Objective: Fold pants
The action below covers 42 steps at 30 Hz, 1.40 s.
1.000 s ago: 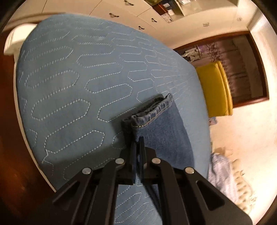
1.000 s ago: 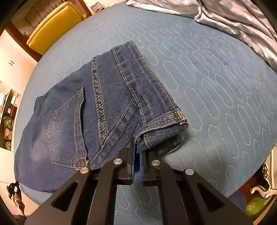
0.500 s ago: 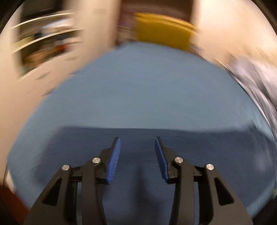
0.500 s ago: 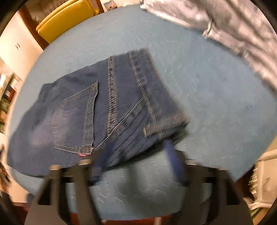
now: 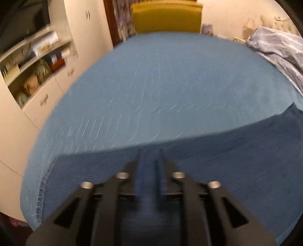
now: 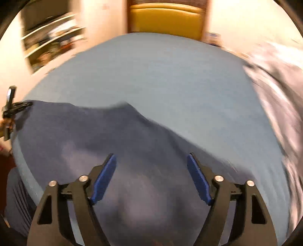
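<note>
With the jeans [image 5: 217,170] lying flat on the near edge of the bed [image 5: 170,85], the left gripper [image 5: 149,162] is closing emptily while the right gripper [image 6: 151,170] is hanging wide above them, probably repositioning for another fold.

pants [image 5: 217,160] on bed [image 5: 161,85], chair [image 5: 166,17] behind

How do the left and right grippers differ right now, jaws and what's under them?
The left gripper has a narrow gap between its blue pads; the right gripper stands wide open. Both have just been closing, the left further. Neither pinches cloth. Both hover over the jeans on the blue quilt, facing the yellow chair.
</note>
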Each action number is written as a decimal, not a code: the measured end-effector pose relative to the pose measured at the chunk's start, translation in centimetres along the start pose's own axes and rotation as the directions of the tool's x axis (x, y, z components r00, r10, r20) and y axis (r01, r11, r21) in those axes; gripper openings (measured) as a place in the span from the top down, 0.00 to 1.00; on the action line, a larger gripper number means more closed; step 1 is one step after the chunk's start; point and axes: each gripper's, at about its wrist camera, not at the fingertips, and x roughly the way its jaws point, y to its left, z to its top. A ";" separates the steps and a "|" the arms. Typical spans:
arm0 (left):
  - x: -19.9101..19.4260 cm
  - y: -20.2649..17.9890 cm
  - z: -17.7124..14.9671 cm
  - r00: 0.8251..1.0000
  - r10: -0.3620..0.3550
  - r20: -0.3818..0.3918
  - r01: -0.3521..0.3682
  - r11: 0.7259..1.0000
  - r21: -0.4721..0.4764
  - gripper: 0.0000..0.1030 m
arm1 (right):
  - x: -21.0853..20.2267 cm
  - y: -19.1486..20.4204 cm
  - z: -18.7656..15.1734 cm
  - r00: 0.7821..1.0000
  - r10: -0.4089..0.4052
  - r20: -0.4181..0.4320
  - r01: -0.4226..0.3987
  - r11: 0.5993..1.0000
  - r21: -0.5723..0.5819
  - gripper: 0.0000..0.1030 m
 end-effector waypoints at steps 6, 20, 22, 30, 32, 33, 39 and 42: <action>-3.4 -13.2 2.5 0.947 -0.307 0.098 0.297 0.949 0.100 0.71 | 9.4 0.8 4.6 0.994 0.096 -0.051 -0.100 0.993 -0.066 0.59; 5.0 -27.4 5.4 0.927 -0.371 -0.052 0.375 0.923 0.086 0.89 | 12.8 -1.5 4.4 0.998 0.053 0.014 -0.054 0.992 0.115 0.76; 4.8 -24.6 5.5 0.957 -0.289 -0.032 0.290 0.956 0.046 0.85 | 9.6 -3.4 4.3 0.994 0.044 0.103 -0.062 0.982 0.178 0.65; 1.7 -25.4 6.5 0.930 -0.367 -0.007 0.367 0.930 0.028 0.82 | 0.9 -8.0 -2.8 0.990 -0.128 0.056 0.118 0.980 0.161 0.52; 0.7 -29.2 6.8 0.909 -0.418 -0.013 0.417 0.904 0.096 0.82 | 1.4 -9.2 -4.9 0.967 -0.254 -0.010 0.253 0.960 0.123 0.52; 0.8 -31.7 7.3 0.896 -0.444 -0.022 0.443 0.888 0.127 0.82 | 2.1 -10.1 -5.5 0.947 -0.319 -0.045 0.322 0.937 0.132 0.52; -0.2 -45.7 7.1 0.822 -0.559 -0.108 0.566 0.783 0.260 0.81 | 1.0 -14.2 -7.7 0.966 -0.258 0.001 0.247 0.928 0.279 0.60; 1.9 -51.1 6.7 0.807 -0.548 -0.218 0.590 0.766 0.256 0.78 | -2.4 -14.7 -9.0 0.962 -0.267 0.060 0.223 0.893 0.392 0.46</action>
